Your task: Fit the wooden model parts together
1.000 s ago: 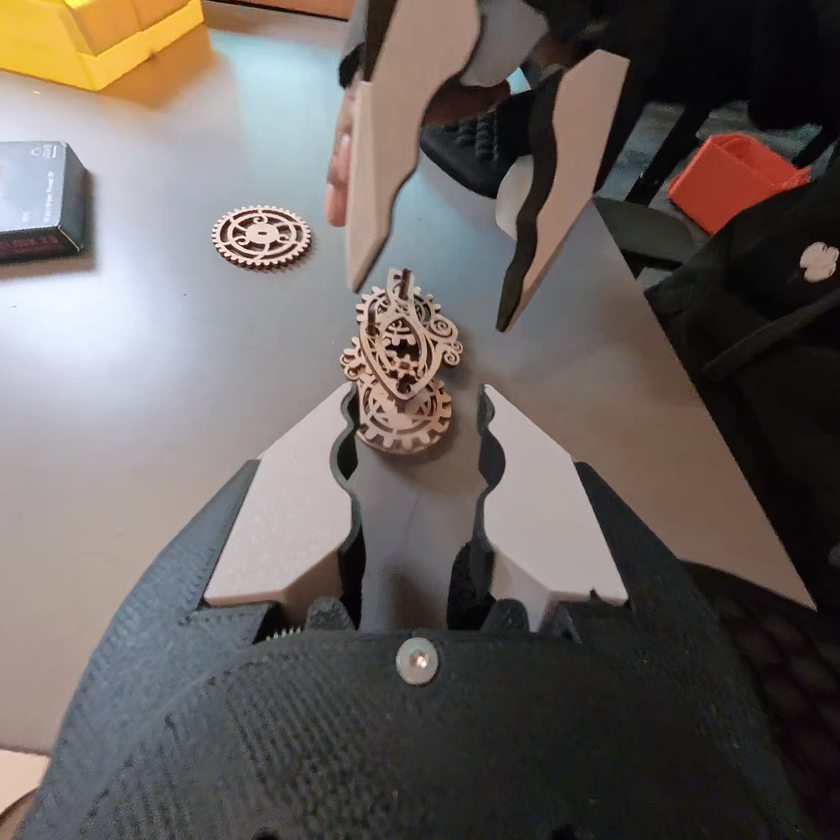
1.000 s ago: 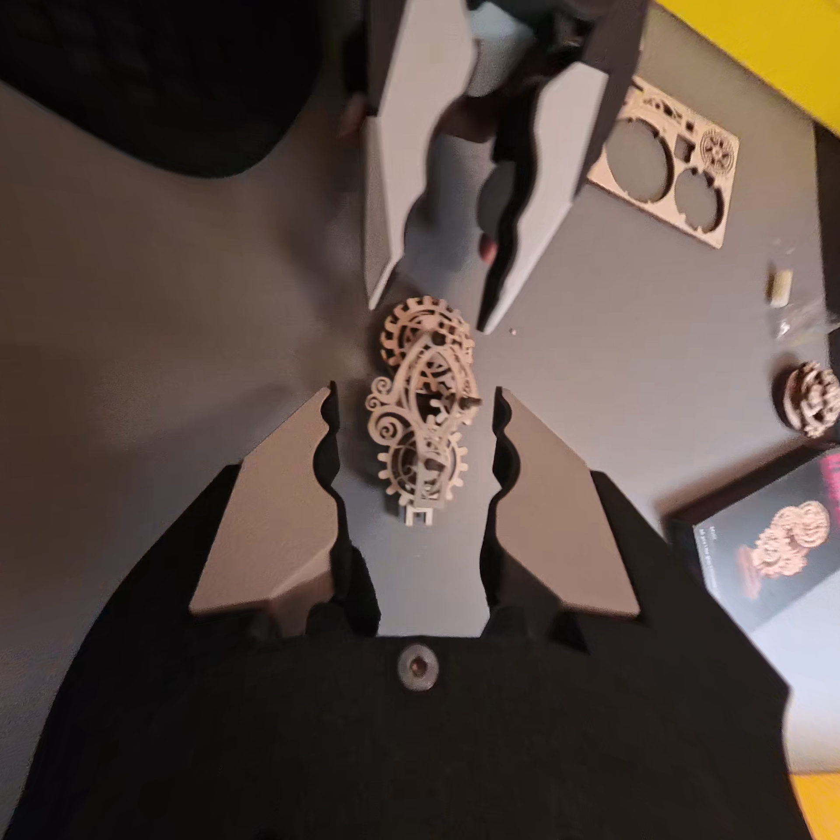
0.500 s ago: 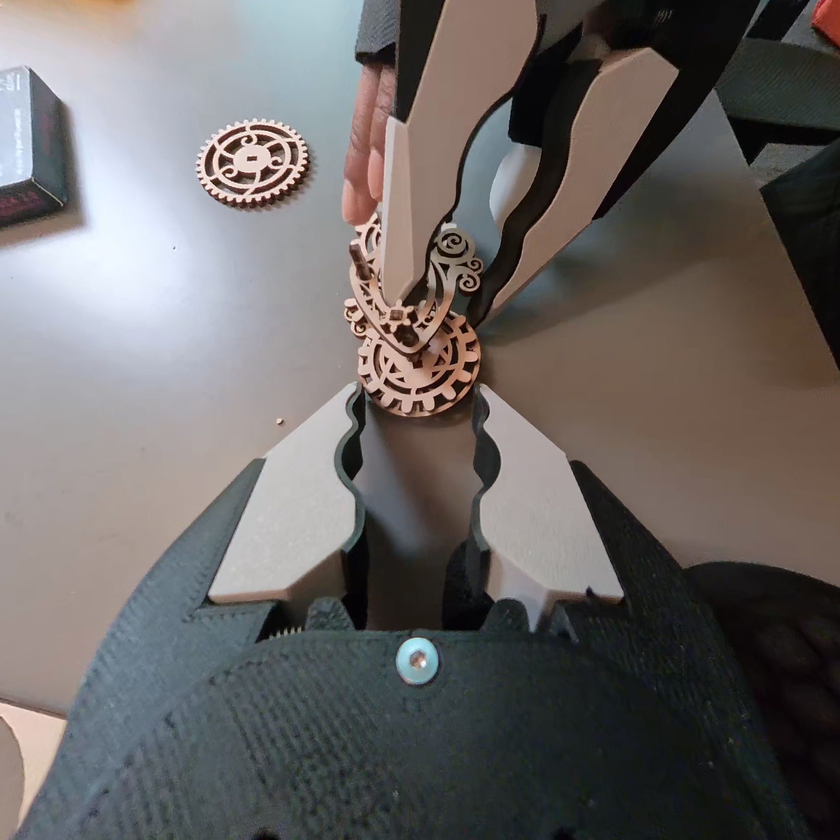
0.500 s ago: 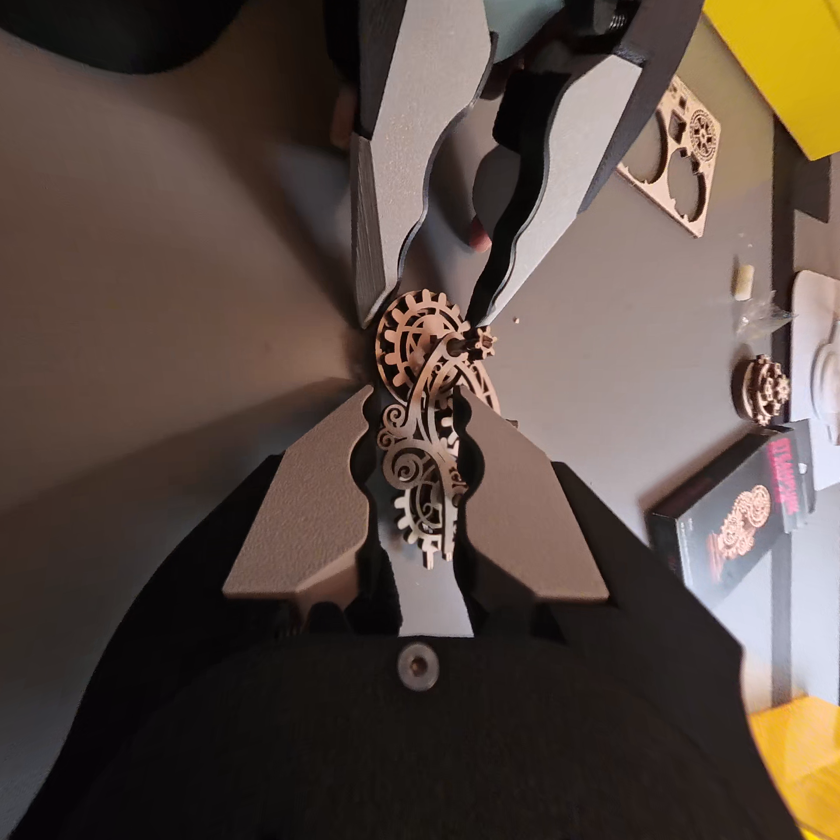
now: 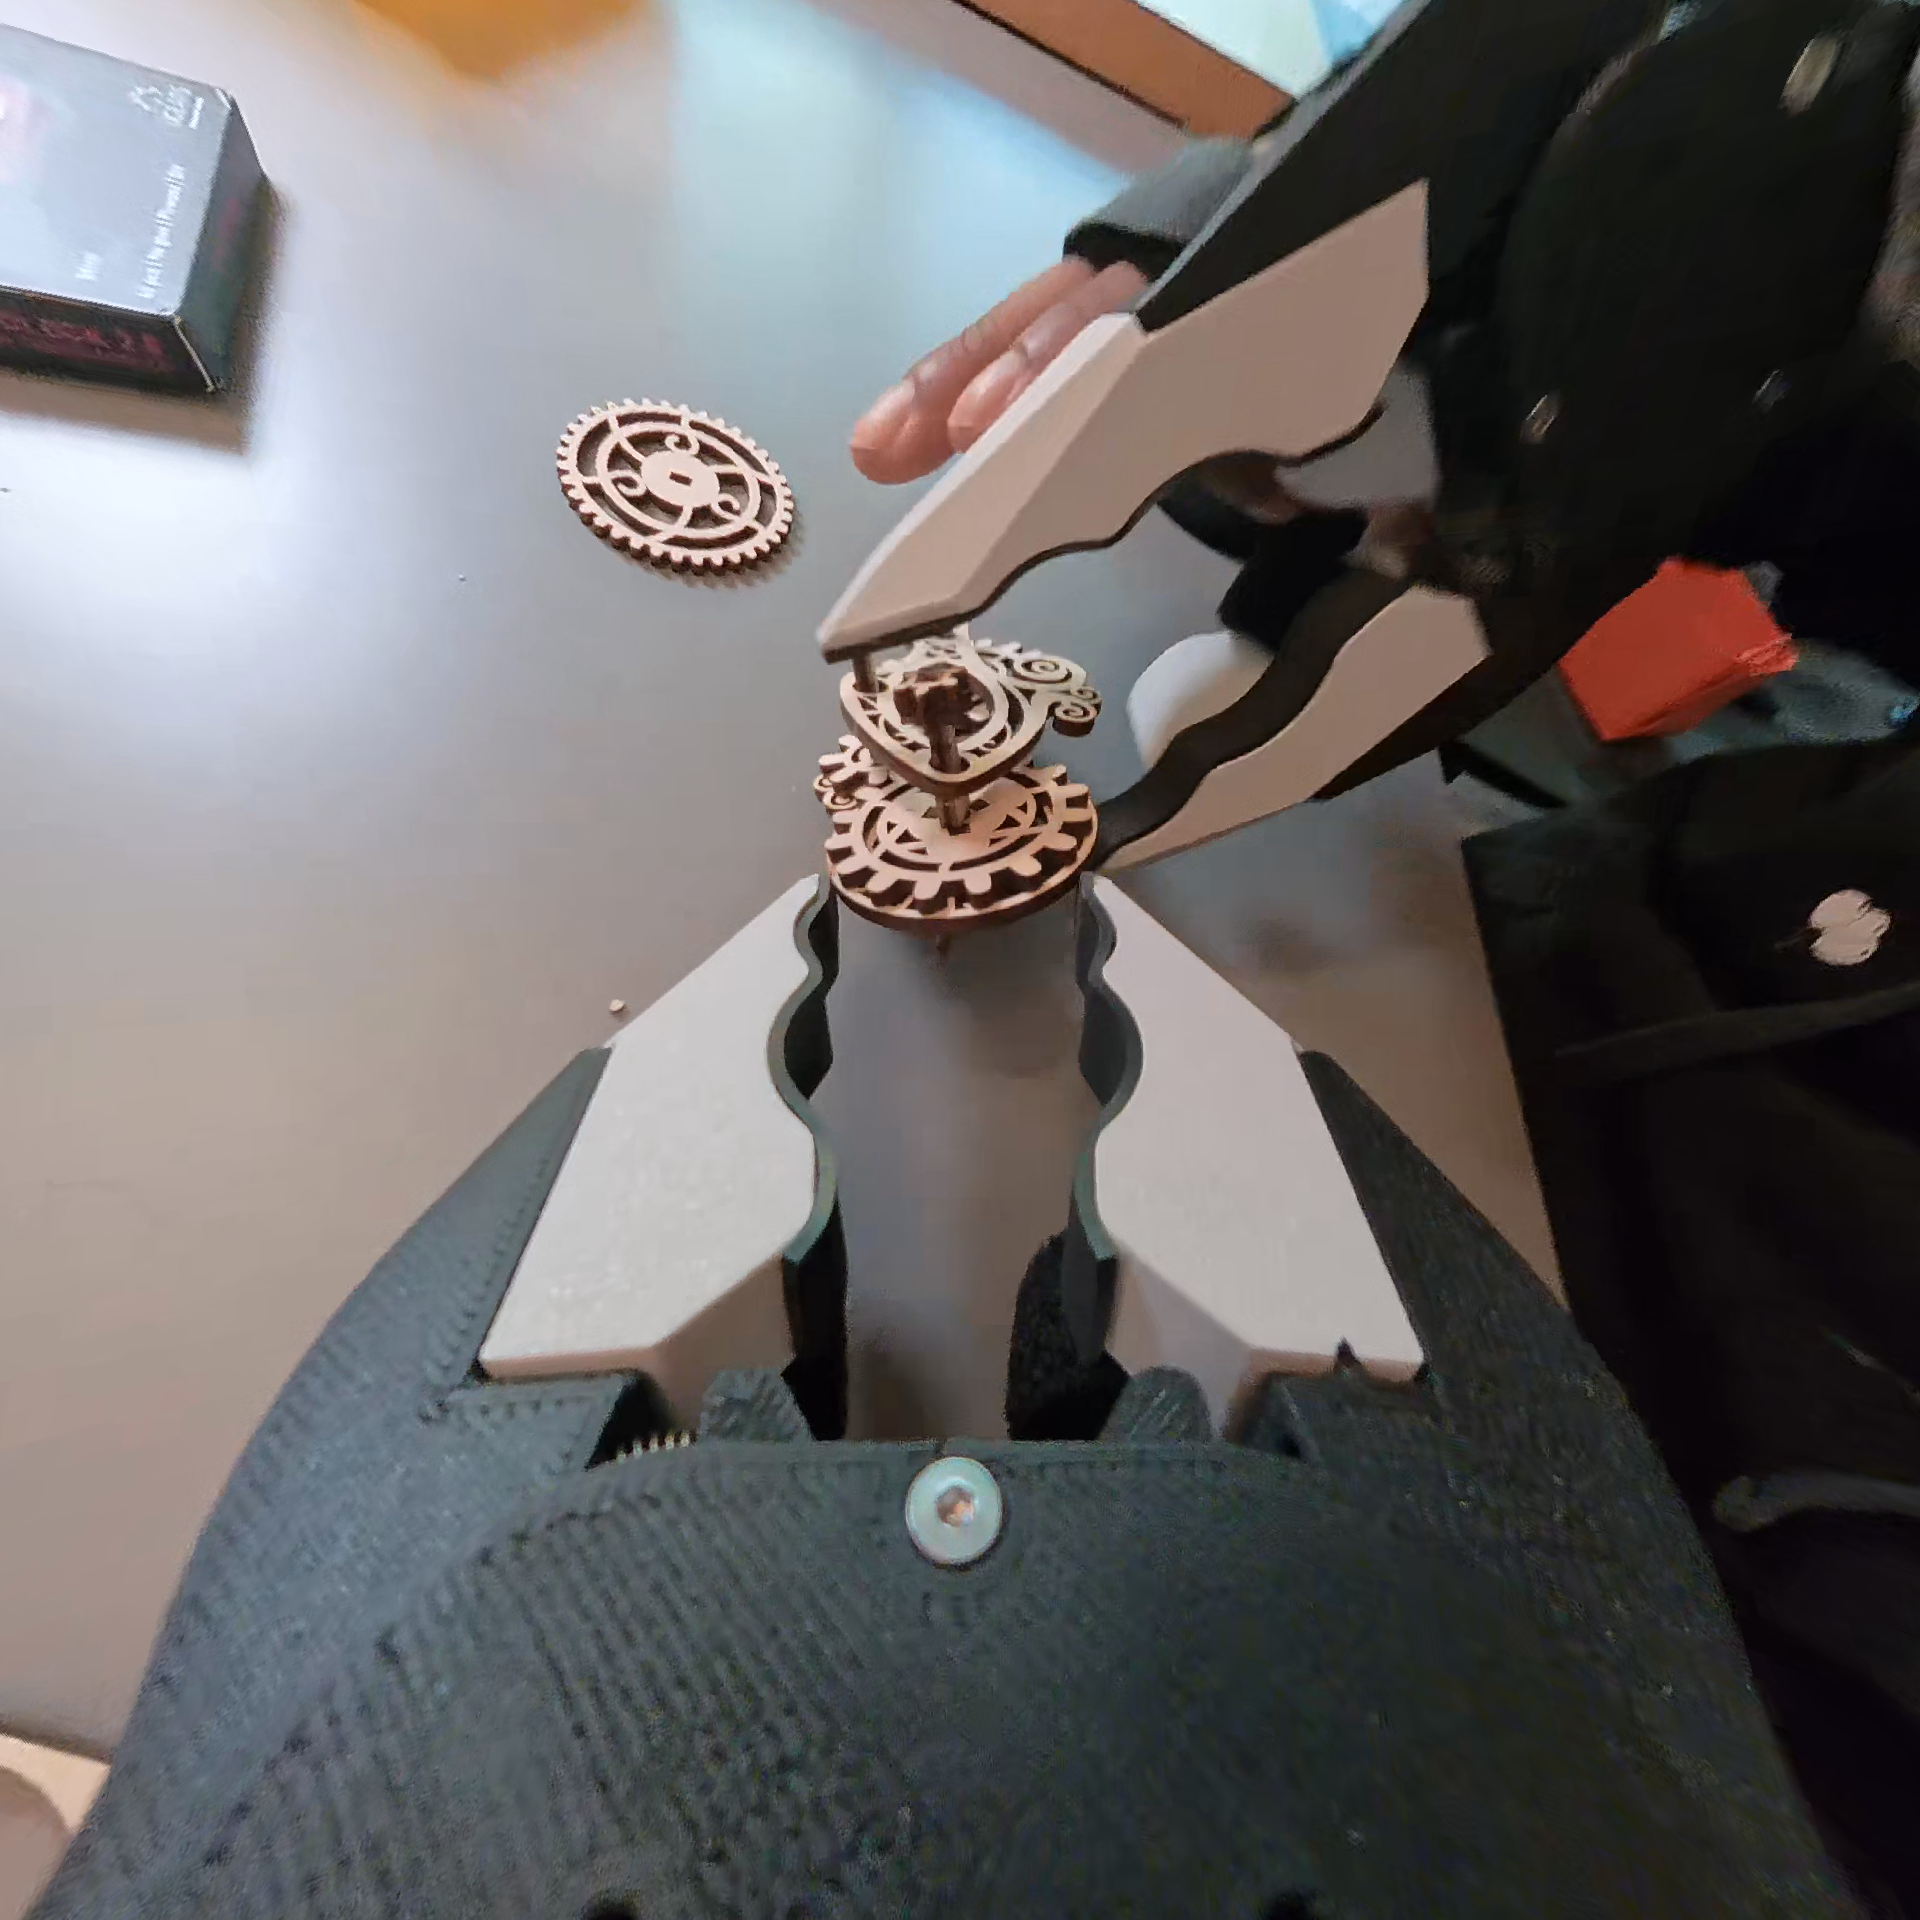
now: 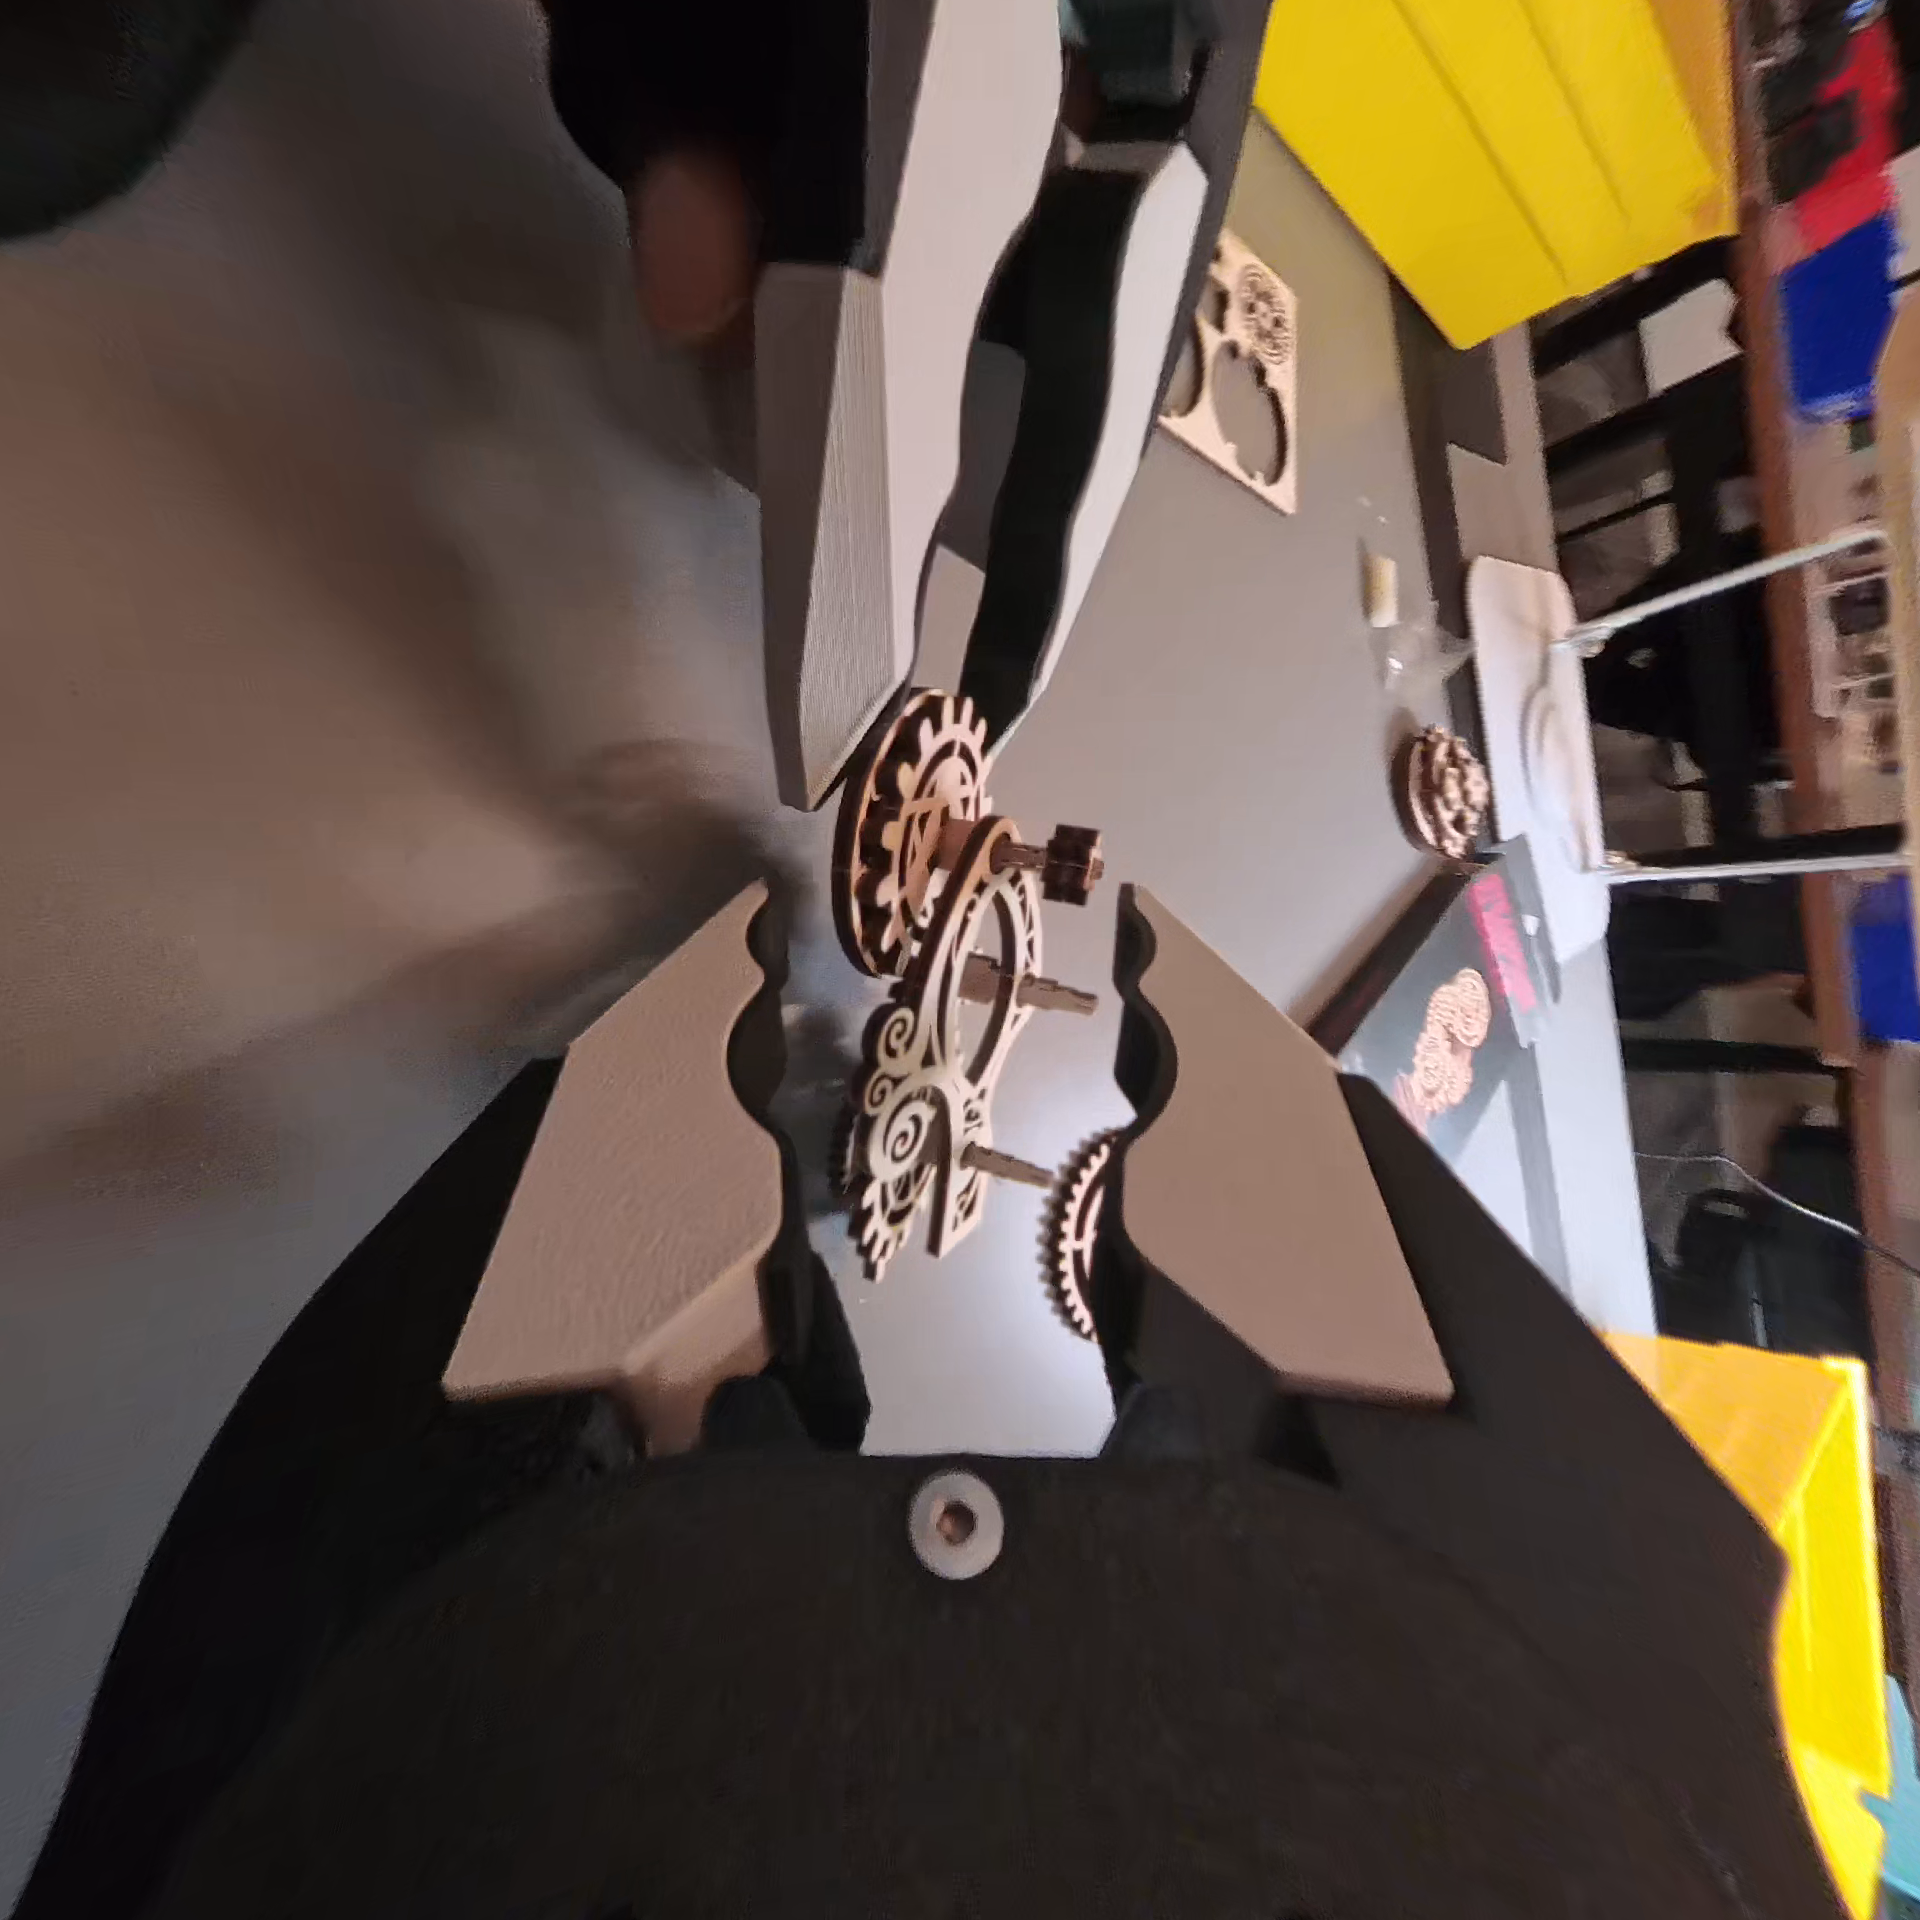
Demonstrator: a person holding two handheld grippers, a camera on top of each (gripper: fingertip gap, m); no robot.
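Wooden model (image 5: 961,821), one, pinched by left fingers (image 5: 675,1143); right fingers (image 6: 644,1143) spread; one loose gear (image 5: 675,483).

Pale laser-cut wooden gear assembly (image 5: 961,790) between fingertips of left gripper (image 5: 954,894), bottom gear touching both tips. Opposite, right gripper (image 6: 945,904), fingers spread either side of same assembly, clear of it in right wrist view. On grey table (image 5: 312,831), left wrist view: loose round wooden gear (image 5: 675,483) left of and behind assembly; black cardboard box (image 5: 114,239) farther left. Right wrist view: punched-out wooden sheet (image 6: 1242,384) beyond left gripper, yellow plastic bin (image 6: 1496,145) behind that.
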